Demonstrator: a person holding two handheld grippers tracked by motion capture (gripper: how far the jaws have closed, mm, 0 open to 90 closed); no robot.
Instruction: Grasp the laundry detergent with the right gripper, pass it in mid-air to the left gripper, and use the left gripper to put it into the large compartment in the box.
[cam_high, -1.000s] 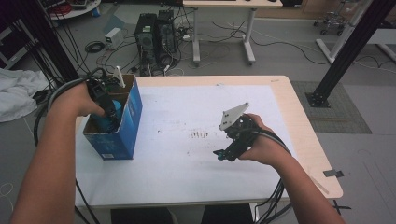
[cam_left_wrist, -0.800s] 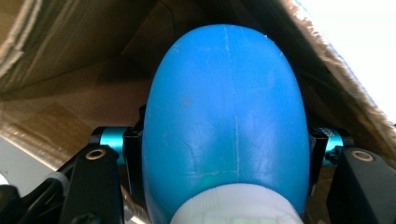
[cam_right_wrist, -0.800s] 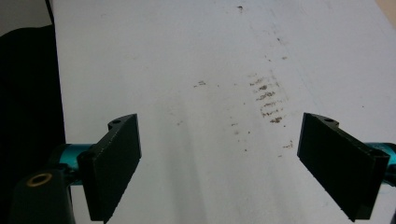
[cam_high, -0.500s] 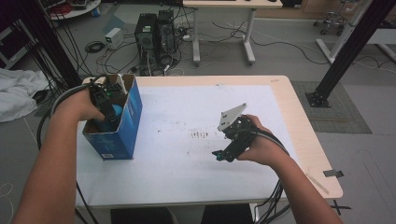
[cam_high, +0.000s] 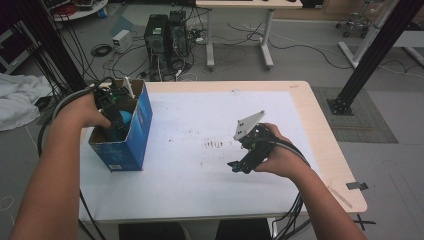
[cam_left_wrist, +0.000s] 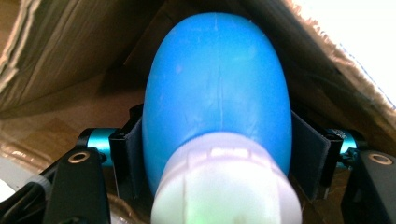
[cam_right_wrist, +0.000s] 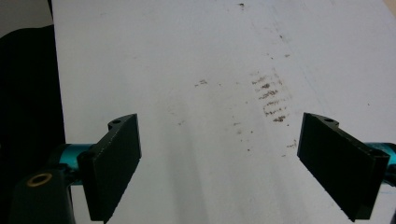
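Note:
A blue bottle (cam_left_wrist: 215, 88) with a white cap (cam_left_wrist: 224, 182) lies inside an open blue cardboard box (cam_high: 139, 134) at the table's left edge. My left gripper (cam_left_wrist: 215, 154) reaches down into that box (cam_left_wrist: 70, 51). Its jaws have just been opening, the bottle is between them, and both pads (cam_left_wrist: 133, 154) still lie against its sides. In the high view the left gripper (cam_high: 116, 119) sits in the box mouth beside the bottle (cam_high: 126, 119). My right gripper (cam_high: 235, 167) rests low over the white tabletop (cam_high: 200, 105), right of centre. Its jaws (cam_right_wrist: 229, 163) stand wide open with nothing between them.
The white tabletop (cam_right_wrist: 210, 56) carries dark scuff marks (cam_right_wrist: 271, 98) near the middle. Cables trail from both grippers off the near edge. Beyond the table stand computer towers (cam_high: 165, 35), loose cables and another desk; a black post (cam_high: 375, 50) stands at the right.

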